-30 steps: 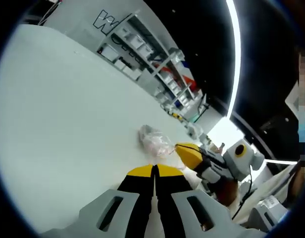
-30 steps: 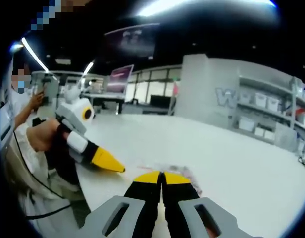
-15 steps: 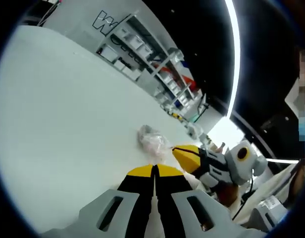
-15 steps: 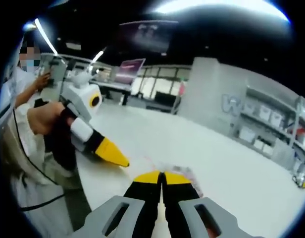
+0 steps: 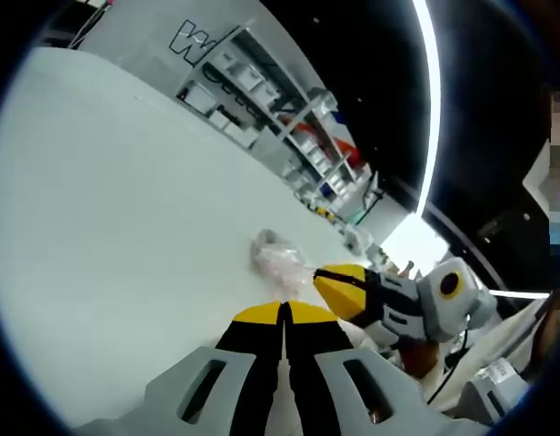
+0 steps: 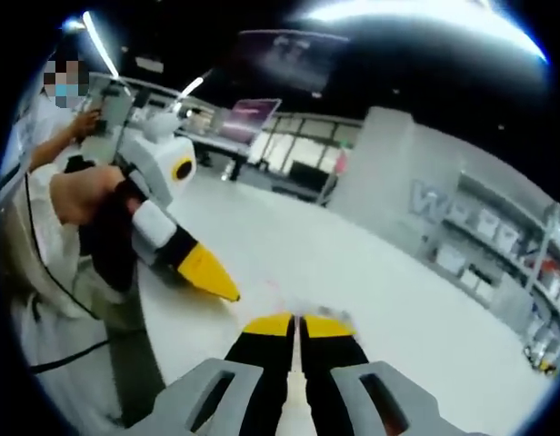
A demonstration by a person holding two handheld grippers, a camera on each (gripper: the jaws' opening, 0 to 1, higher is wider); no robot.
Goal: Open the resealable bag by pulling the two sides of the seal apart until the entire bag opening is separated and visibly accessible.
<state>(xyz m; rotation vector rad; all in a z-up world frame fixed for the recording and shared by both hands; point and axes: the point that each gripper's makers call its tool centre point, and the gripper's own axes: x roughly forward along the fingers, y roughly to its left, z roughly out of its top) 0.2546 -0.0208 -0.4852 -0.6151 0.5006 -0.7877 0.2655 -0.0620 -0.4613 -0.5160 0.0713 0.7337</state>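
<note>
Clear crinkled plastic, the resealable bag (image 5: pixel 278 257) is lying on the white worktop (image 5: pixel 116 227), just beyond my left tool (image 5: pixel 284 312), whose jaws I am pressing together on nothing. My right tool (image 6: pixel 296 322), likewise clenched and empty, is angling toward the bag.

The right tongs (image 6: pixel 298 323) have their yellow-tipped jaws pressed together over the white desk (image 6: pixel 425 309). The left tongs (image 6: pixel 227 291) reach in, apparently closed, a hand (image 6: pixel 80 195) gripping them.
</note>
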